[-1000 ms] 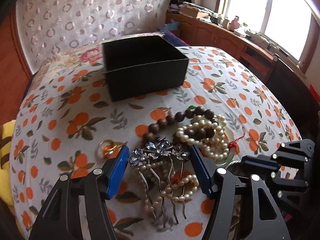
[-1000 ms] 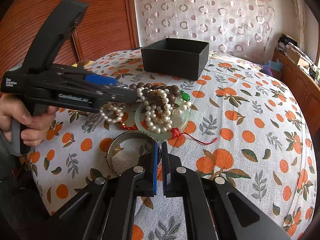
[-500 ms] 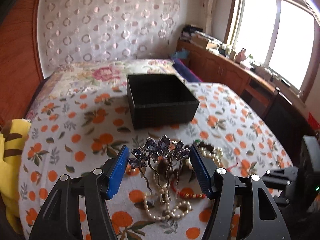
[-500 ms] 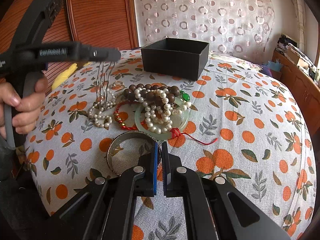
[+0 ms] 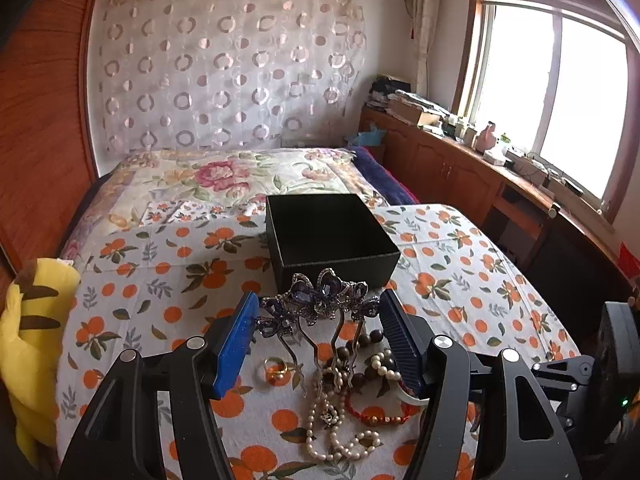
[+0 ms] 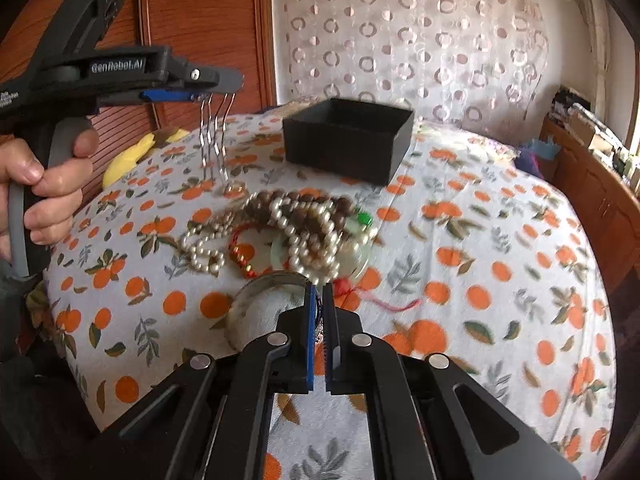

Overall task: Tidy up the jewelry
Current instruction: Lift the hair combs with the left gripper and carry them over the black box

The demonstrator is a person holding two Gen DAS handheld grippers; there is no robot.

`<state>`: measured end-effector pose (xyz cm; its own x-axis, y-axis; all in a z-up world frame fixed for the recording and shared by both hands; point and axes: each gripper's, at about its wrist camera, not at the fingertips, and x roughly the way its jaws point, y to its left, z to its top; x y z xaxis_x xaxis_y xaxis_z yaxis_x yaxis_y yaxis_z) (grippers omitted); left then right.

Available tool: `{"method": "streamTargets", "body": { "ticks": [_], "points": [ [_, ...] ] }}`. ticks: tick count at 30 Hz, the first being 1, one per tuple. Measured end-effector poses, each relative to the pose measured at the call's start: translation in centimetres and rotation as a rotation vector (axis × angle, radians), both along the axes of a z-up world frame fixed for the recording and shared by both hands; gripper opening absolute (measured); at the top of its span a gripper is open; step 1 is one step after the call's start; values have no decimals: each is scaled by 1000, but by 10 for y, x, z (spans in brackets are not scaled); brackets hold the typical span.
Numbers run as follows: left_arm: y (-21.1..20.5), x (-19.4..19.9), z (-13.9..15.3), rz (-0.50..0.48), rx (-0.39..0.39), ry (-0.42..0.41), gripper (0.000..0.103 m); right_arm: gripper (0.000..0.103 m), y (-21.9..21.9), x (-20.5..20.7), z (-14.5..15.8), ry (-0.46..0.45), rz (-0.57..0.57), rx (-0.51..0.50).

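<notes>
Clearly, the left gripper (image 5: 316,312) is clasping a jewelled hair comb (image 5: 318,304) by the two ends of its flowered crown, its blue pads (image 5: 236,344) pressing in from either side. Gripping it there is leaving the wavy metal prongs (image 6: 214,140) hanging freely downward, well above the bedspread, as the right wrist view is showing; that way, I judge, they are not snagging on the strands below. The comb is hovering in the air between the jewelry heap and the open black box (image 5: 330,236), which is sitting farther back on the orange-print bedspread (image 5: 132,300), its mouth facing up to receive pieces.

Beneath the comb, a gold ring (image 5: 277,369), a pearl strand (image 5: 340,440), dark wooden beads (image 6: 304,204), a red cord bracelet (image 6: 242,256) and a pale jade disc (image 6: 356,252) are lying tangled together. A metal bangle (image 6: 260,300) is resting just in front of the right gripper (image 6: 320,320), whose jaws are standing nearly closed, only a narrow slit between them, grasping nothing I can see; it is probably waiting near the pile for its turn.

Carrying the comb over the box rim seems the step in hand.
</notes>
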<state>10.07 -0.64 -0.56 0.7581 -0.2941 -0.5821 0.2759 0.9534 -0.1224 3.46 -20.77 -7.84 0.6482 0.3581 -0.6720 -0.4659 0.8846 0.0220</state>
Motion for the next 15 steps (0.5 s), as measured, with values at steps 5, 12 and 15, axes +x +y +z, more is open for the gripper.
{"method": "streamTargets", "body": {
  "ticks": [5,12,15],
  "points": [
    [4,3,4,17,-4,-12,60,4,-7,13,16,-43,-23,-8],
    [7,11,5,29,8,-14,60,4,-8,40,32,-92,-32,-30],
    [7,14,6,31,11,-17,60,4,-6,57,41,-118,-34,-42]
  ]
}}
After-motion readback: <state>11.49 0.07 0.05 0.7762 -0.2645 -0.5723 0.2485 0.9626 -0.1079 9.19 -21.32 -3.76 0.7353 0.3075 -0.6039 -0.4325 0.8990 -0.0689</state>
